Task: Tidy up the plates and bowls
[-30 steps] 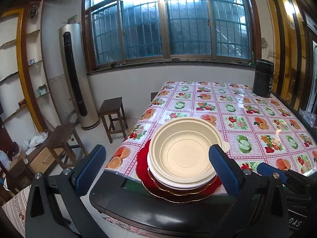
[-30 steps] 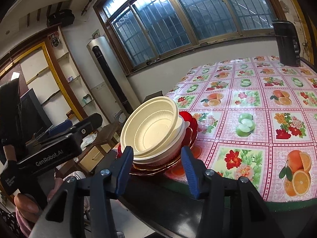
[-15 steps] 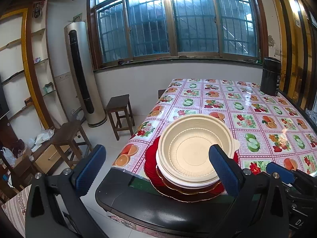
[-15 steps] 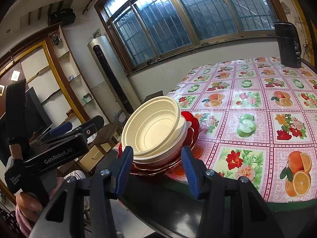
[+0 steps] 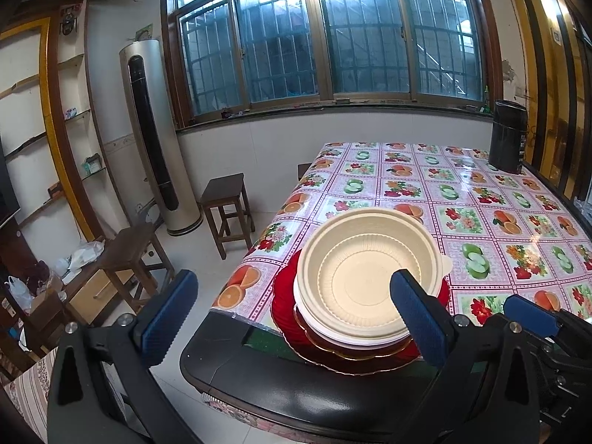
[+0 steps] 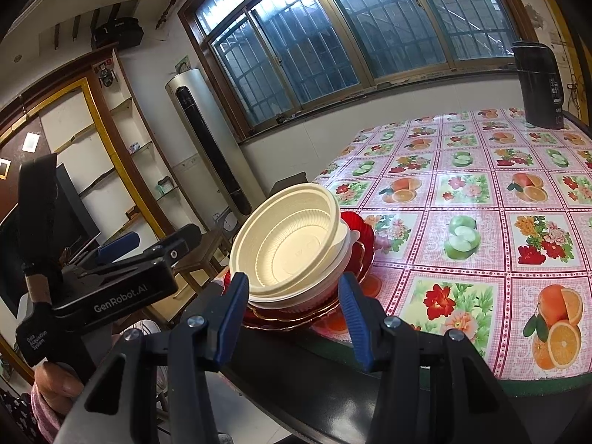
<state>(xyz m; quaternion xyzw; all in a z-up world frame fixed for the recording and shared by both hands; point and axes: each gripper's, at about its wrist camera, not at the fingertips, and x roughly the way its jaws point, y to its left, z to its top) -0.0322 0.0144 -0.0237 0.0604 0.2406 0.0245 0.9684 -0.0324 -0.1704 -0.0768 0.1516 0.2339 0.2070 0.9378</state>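
The cream bowls sit nested on red plates at the near corner of the table. Both claws – left claw and right claw – stand apart before the stack, clamped on nothing.

My left claw is showing matt black plastic arms, ribbed blue rubbery pads and small shiny metal bolts; my right claw is looking the same. The cream bowl on top is looking like matt moulded plastic or pulp, with fine ribbing around its inner wall. The red plates beneath are gleaming like glossy glass or plastic, with gold-toned rims. The fruit-print cloth on the worktop is shining like slick vinyl. The worktop's edge is reflecting light, a smooth polished black. The stools are showing dark, dull wood.
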